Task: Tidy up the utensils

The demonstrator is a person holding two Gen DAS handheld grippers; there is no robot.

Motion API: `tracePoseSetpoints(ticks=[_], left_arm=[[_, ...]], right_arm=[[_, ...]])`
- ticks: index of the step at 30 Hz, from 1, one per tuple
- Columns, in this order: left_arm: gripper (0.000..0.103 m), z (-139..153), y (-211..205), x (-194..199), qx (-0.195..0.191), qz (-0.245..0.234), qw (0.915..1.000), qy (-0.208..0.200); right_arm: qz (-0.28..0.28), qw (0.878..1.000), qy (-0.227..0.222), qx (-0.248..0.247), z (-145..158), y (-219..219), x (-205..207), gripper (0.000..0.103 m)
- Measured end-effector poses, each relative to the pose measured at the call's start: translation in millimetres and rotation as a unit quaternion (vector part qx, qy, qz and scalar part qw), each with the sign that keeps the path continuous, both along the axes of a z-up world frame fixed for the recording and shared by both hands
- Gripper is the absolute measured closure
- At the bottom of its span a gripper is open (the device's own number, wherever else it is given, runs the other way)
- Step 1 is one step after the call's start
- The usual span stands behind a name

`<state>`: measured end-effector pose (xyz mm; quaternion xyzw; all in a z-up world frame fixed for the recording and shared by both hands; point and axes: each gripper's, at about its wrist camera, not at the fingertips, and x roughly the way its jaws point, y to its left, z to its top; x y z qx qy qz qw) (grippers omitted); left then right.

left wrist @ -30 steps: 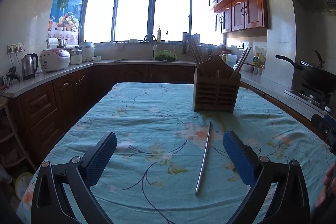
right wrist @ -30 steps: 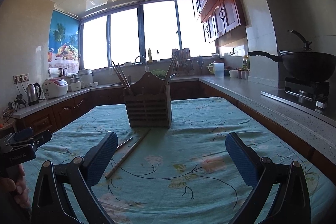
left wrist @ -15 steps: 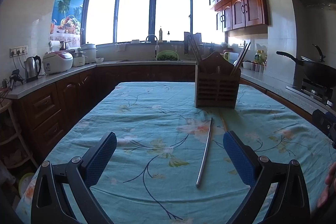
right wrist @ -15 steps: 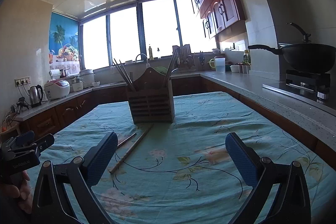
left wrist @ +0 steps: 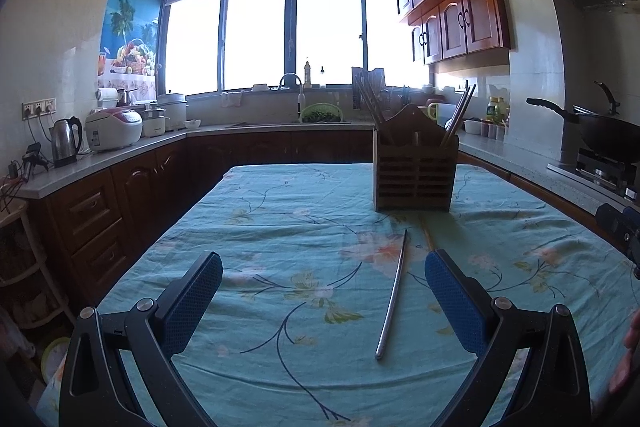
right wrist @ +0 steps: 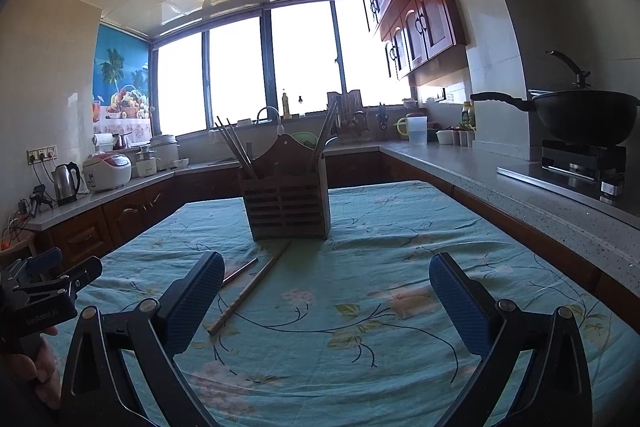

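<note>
A wooden slatted utensil holder [left wrist: 415, 179] stands on the teal floral tablecloth [left wrist: 280, 227] with several chopsticks in it; it also shows in the right wrist view [right wrist: 289, 205]. A metal chopstick [left wrist: 394, 289] lies flat in front of it, between my left gripper's open pads. My left gripper [left wrist: 324, 297] is open and empty, just above the cloth. In the right wrist view a wooden chopstick [right wrist: 250, 291] lies on the cloth and the metal chopstick [right wrist: 240, 271] lies beside it, partly hidden by the left pad. My right gripper [right wrist: 327, 301] is open and empty.
Dark wood cabinets and a grey counter run around the table. A kettle [left wrist: 66, 141] and rice cooker [left wrist: 114, 129] stand on the left counter. A black wok [right wrist: 580, 115] sits on the stove at right. The other hand-held gripper [right wrist: 36, 291] shows at the left edge.
Both grippers have dropped slightly and tilted up, so the holder and chopsticks sit a little lower in each view. Both stay open and empty.
</note>
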<state>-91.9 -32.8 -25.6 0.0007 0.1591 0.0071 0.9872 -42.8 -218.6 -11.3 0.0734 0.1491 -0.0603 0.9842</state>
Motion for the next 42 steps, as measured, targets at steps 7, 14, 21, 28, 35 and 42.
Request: tracePoseSetpoints(ticks=[7, 14, 21, 28, 35, 42], left_arm=[[0.001, 4.1, -2.9, 2.1, 0.007, -0.012, 0.9999, 0.002], [0.001, 13.8, -1.5, 7.7, -0.013, -0.019, 0.9997, 0.007], [0.001, 16.4, -15.5, 14.7, 0.004, -0.01, 0.9999, 0.009], [0.001, 8.5, -25.7, 13.8, 0.02, 0.0, 0.9995, 0.024], [0.001, 4.4, -28.9, 12.2, 0.029, 0.005, 0.9992, 0.028], [0.001, 2.8, -22.7, 13.2, 0.019, 0.008, 0.9994, 0.029]], right_arm=[[-0.002, 1.0, 0.007, -0.006, 4.1, 2.5, 3.8, 0.0], [0.001, 1.0, 0.01, -0.015, 14.9, 2.9, 8.7, 0.0], [-0.002, 1.0, 0.007, -0.016, 23.1, -0.3, 10.4, 0.0], [-0.007, 1.0, 0.021, -0.017, 7.5, -1.1, 10.8, 0.0], [-0.011, 0.999, 0.027, -0.017, 0.7, -1.3, 10.7, 0.0], [-0.009, 0.999, 0.027, -0.016, 0.9, -0.2, 10.6, 0.0]])
